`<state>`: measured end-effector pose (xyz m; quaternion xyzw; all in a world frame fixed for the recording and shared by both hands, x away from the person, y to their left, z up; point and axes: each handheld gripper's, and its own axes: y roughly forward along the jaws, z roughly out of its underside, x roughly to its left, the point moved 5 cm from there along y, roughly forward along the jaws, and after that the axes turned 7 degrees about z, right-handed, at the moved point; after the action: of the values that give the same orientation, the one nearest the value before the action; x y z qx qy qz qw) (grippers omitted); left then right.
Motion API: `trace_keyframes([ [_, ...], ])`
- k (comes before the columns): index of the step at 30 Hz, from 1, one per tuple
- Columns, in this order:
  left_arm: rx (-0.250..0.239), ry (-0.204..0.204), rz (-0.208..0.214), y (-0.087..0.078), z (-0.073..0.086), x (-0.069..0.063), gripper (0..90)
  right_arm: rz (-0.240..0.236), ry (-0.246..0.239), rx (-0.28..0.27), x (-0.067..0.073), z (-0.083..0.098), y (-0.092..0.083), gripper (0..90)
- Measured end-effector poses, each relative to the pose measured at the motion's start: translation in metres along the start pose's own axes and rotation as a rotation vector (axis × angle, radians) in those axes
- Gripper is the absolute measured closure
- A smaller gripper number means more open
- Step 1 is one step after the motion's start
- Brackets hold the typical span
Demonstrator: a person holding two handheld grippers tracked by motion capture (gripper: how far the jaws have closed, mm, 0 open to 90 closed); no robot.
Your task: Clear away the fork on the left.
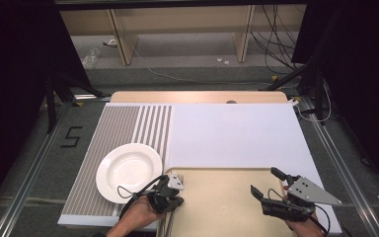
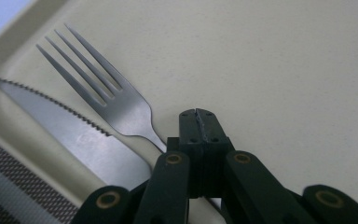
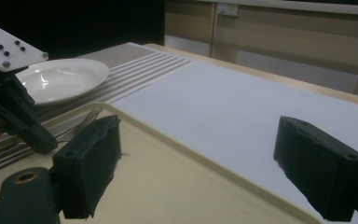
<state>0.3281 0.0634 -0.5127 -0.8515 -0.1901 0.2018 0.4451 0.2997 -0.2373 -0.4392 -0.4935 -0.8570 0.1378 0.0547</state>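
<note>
Working at the near left corner of the tray [image 2: 284, 70], with the left tongs [image 2: 198, 122] pressed fully together and, as far as can be told, clamped on nothing: tips just beside the neck of the fork [image 2: 121, 105], with the handle running out of sight under the linkage. Holding the right tongs [image 3: 196, 154] wide apart and empty above the right part of the tray, well away from the cutlery. Lying flat and side by side along the tray's left wall: fork and knife [image 2: 74, 135], tines and serrated blade pointing away from the person, with the plate [image 1: 128, 171] just past that wall on the striped mat [image 1: 123, 123] on the tabletop. Most likely to go wrong first: picking thin, flat steel off a flat surface. Could skid over the metal or pinch only an edge if closed without a pad under the handle, then drop the fork on lifting. Could shove the fork onto the knife if pushed sideways with shut tips, or wedge both into the corner under the wall, harder to separate there. Might take up both pieces at once if opened too wide this close to the pair. May tip tines-down and catch the rim on the way out if gripped far from the balance point. Could also knock the plate's edge and shift it on the mat if swung across too low.
</note>
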Motion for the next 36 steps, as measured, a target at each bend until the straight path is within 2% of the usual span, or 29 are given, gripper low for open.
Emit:
trace_keyframes([
  [2, 0.000, -0.004, 0.004, 0.000, 0.000, 0.001, 89.3, 0.001, -0.003, -0.005, 0.000, 0.000, 0.000, 15.6],
  [6, 0.002, -0.008, -0.015, -0.001, 0.000, 0.001, 89.3, 0.000, -0.001, -0.005, 0.000, 0.000, 0.000, 15.6],
  [9, 0.003, -0.005, -0.010, 0.000, 0.000, 0.001, 88.4, 0.000, -0.003, -0.004, 0.000, 0.000, 0.000, 15.6],
  [12, -0.008, -0.004, 0.002, -0.002, 0.000, 0.000, 82.2, 0.000, -0.003, -0.005, 0.000, 0.000, 0.000, 15.6],
  [13, -0.042, -0.006, 0.024, -0.006, -0.003, -0.001, 77.4, -0.001, -0.003, -0.004, 0.000, 0.000, 0.000, 15.6],
  [14, -0.042, -0.006, 0.024, -0.006, -0.003, -0.001, 70.4, -0.001, -0.003, -0.004, 0.000, 0.000, 0.000, 15.6],
  [15, -0.076, -0.015, 0.037, -0.011, -0.007, -0.001, 63.9, -0.001, -0.002, -0.002, 0.000, 0.000, 0.000, 15.6],
  [17, -0.099, 0.002, 0.042, -0.016, -0.008, -0.001, 57.1, -0.001, -0.003, -0.005, 0.000, 0.000, 0.000, 15.6],
  [19, -0.108, 0.007, 0.034, -0.018, -0.008, -0.001, 51.5, -0.001, -0.002, -0.007, 0.000, 0.000, 0.000, 15.6],
  [20, -0.120, -0.002, -0.003, -0.024, -0.008, 0.002, 48.4, -0.001, -0.003, -0.007, 0.000, 0.000, 0.000, 15.6],
  [21, -0.120, -0.002, -0.003, -0.024, -0.008, 0.002, 44.9, -0.001, -0.003, -0.007, 0.000, 0.000, 0.000, 15.6],
  [22, -0.126, -0.013, -0.007, -0.027, -0.007, 0.004, 44.9, 0.000, -0.005, -0.007, 0.000, 0.000, 0.000, 15.6],
  [23, -0.159, -0.031, -0.019, -0.034, -0.006, 0.007, 40.8, 0.000, -0.003, -0.007, 0.000, -0.001, 0.000, 15.6],
  [24, -0.159, -0.031, -0.019, -0.034, -0.006, 0.007, 39.5, 0.000, -0.003, -0.007, 0.000, -0.001, 0.000, 15.6],
  [26, -0.213, -0.053, -0.038, -0.045, -0.005, 0.012, 37.1, -0.001, -0.003, -0.007, 0.000, -0.001, 0.000, 15.6],
  [27, -0.213, -0.053, -0.038, -0.045, -0.005, 0.012, 36.1, 0.000, -0.003, -0.007, 0.000, -0.001, 0.000, 15.6],
  [29, -0.255, -0.078, -0.048, -0.053, -0.003, 0.016, 33.6, -0.002, -0.004, 0.002, 0.000, 0.000, 0.000, 15.6],
  [30, -0.255, -0.078, -0.048, -0.053, -0.003, 0.016, 32.2, -0.002, -0.004, 0.002, 0.000, 0.000, 0.000, 15.6],
  [35, -0.329, -0.124, -0.054, -0.065, 0.000, 0.022, 27.3, -0.002, -0.001, -0.005, 0.000, 0.000, 0.001, 15.6],
  [36, -0.329, -0.124, -0.054, -0.065, 0.000, 0.022, 26.6, -0.002, -0.001, -0.005, 0.000, 0.000, 0.001, 15.6],
])
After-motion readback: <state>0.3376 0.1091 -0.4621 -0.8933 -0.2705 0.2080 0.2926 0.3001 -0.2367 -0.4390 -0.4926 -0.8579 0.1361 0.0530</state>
